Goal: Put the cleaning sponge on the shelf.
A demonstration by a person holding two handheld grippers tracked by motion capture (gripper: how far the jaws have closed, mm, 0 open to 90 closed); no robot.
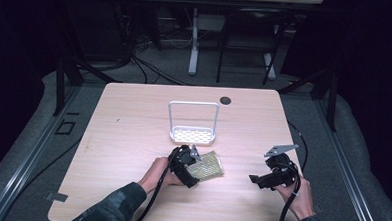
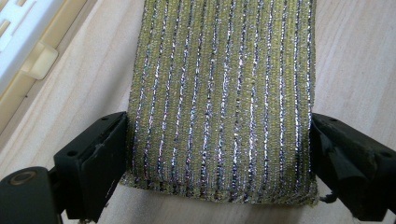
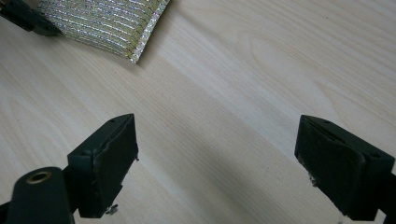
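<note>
Pinching the glittery green-gold scouring cloth [image 2: 219, 100] by both side edges, the left gripper [image 1: 195, 166] holds it flat on the wooden table [image 1: 132, 138] near the centre. At twelve o'clock from the cloth, just beside it, stands a white handled rack [image 1: 192, 135]. At three o'clock, well apart, the right gripper [image 3: 217, 163] hovers over bare wood, jaws wide apart.

**Count on the table: one sponge, one rack, two grippers**

One glittery green-gold scouring sponge [image 2: 219, 98] lies between the left gripper's [image 2: 218, 154] jaws. One white rack [image 1: 193, 124] stands just beyond that gripper. Two grippers in all; the right gripper [image 3: 217, 161] hovers well apart from the sponge.
</note>
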